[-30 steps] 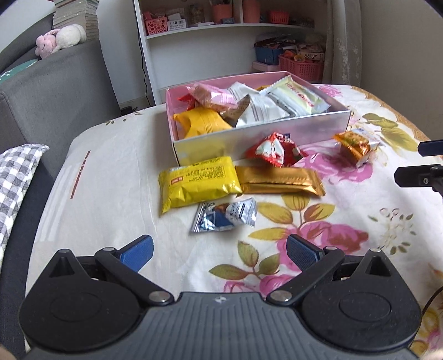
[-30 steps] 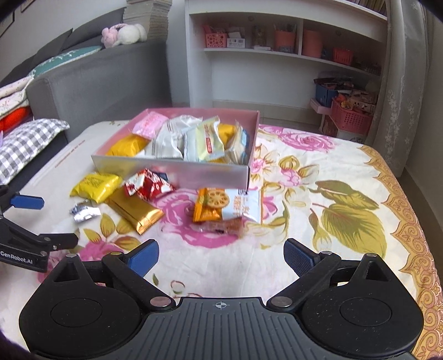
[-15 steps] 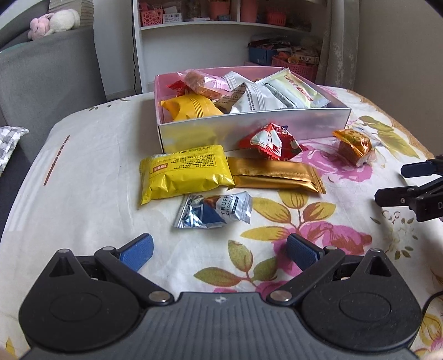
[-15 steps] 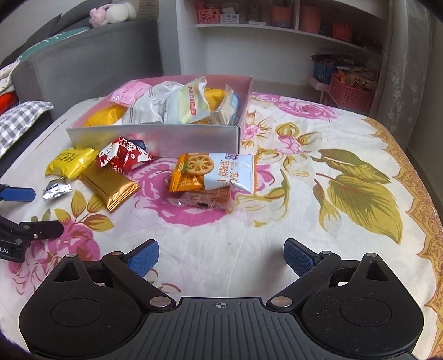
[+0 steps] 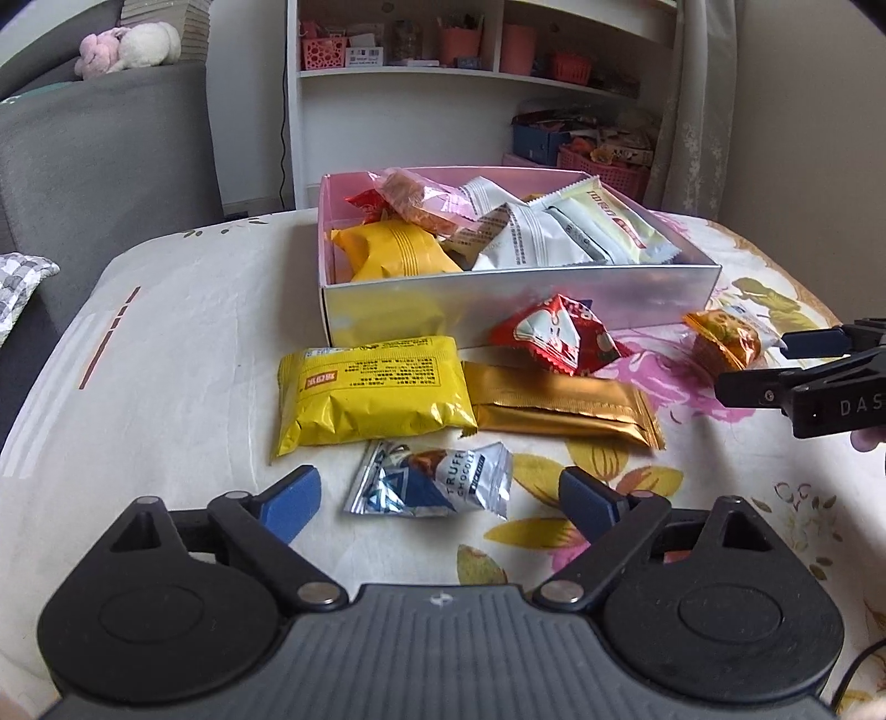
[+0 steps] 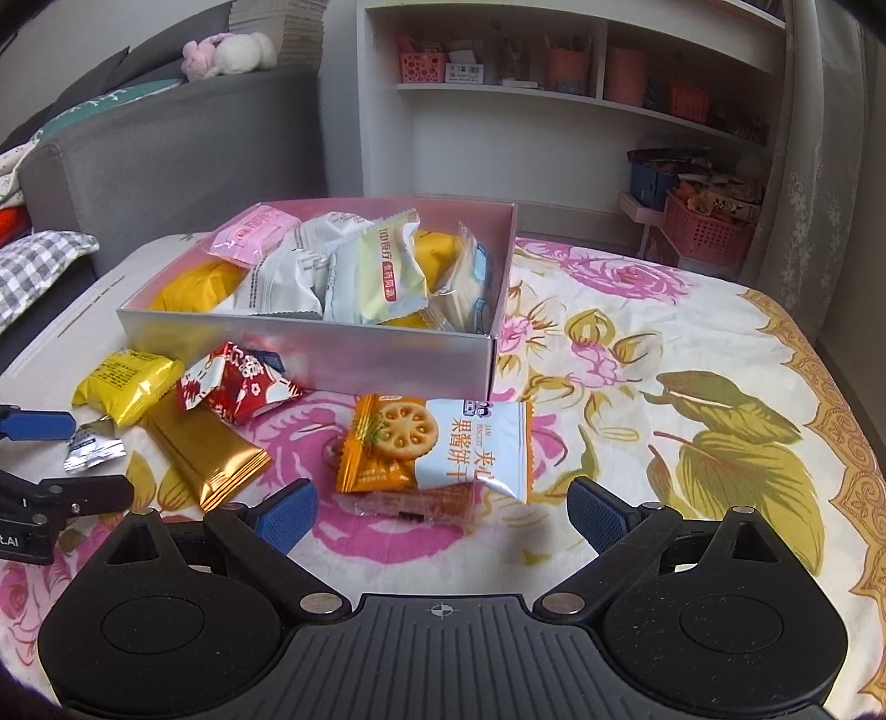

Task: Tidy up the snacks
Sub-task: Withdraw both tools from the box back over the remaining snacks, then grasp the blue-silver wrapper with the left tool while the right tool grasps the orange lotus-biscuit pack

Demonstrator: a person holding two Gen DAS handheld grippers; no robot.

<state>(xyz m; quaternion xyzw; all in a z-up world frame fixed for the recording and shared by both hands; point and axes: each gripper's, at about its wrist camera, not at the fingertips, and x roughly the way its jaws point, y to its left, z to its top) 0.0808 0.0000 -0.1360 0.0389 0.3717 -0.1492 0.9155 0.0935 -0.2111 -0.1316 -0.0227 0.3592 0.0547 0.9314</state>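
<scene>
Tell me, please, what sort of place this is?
Probably a home living room: a grey sofa with a plush toy, white shelves, and a table under a floral cloth.

A lived-in room of a home: a grey sofa (image 6: 183, 149) with a soft toy (image 6: 230, 52) on its back and a checked cushion (image 6: 33, 266), white shelves (image 6: 554, 94) holding small baskets and pots, a lace curtain (image 6: 803, 166), and a flowered cloth (image 6: 692, 387) spread over the surface where snacks lie
</scene>
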